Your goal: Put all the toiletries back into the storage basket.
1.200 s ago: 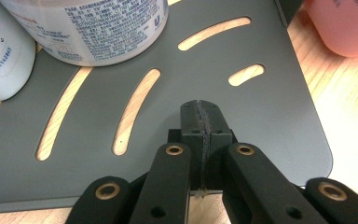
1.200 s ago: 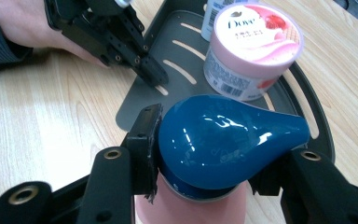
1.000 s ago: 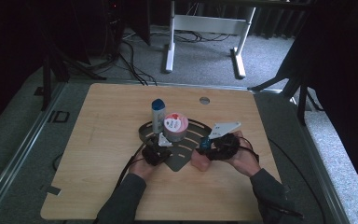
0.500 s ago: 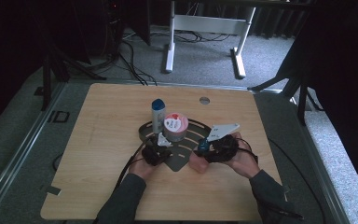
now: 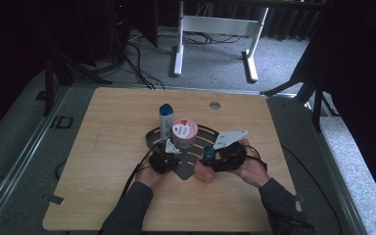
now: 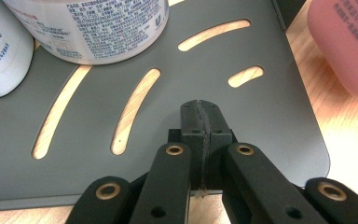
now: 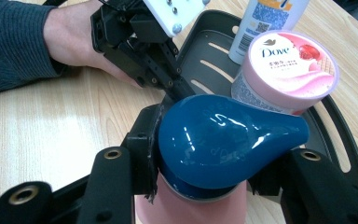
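A pink plastic bottle with a glossy blue cap [image 7: 228, 144] is clamped below the cap by the right gripper [image 7: 200, 186]; likely light, slippery. The left gripper [image 6: 200, 121] is pressed closed over the dark slotted metal tray's [image 6: 270, 107] near edge.

"Dove" reads in blue on the pink-and-white lid of the round jar [image 7: 289, 70]. The white cylindrical bottle's label [image 6: 0, 51] bears a barcode numbered "21142842".
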Demonstrator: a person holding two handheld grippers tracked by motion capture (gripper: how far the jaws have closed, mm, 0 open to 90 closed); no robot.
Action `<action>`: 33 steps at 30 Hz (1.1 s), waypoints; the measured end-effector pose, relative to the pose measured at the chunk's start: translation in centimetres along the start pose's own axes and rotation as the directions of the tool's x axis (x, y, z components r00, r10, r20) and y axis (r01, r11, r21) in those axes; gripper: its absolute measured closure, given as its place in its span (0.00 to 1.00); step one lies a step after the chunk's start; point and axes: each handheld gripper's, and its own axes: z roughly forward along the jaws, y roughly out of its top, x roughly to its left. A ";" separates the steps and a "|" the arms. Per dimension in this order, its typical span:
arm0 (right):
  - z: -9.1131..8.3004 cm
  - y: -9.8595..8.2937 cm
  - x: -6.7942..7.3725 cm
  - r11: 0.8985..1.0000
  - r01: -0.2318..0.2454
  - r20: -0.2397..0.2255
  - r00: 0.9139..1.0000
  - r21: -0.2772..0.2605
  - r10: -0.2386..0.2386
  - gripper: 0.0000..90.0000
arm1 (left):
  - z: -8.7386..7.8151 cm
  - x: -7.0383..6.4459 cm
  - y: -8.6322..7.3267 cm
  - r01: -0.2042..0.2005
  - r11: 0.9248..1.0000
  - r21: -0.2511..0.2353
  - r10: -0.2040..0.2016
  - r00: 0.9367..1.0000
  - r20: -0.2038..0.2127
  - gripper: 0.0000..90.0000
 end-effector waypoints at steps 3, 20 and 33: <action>0.0 0.3 0.1 1.000 0.007 0.000 1.000 -0.002 -0.007 0.59 | 0.0 0.0 0.0 0.000 1.000 -0.002 0.000 1.000 -0.001 1.00; -0.2 2.0 -0.2 0.999 0.008 0.008 1.000 -0.042 -0.008 0.59 | 0.0 0.0 -0.1 0.005 1.000 -0.006 -0.005 1.000 0.001 1.00; -0.4 2.8 -1.6 0.998 -0.015 0.028 0.999 -0.061 0.017 0.59 | 0.0 0.0 -0.1 0.005 1.000 -0.006 -0.005 1.000 0.004 1.00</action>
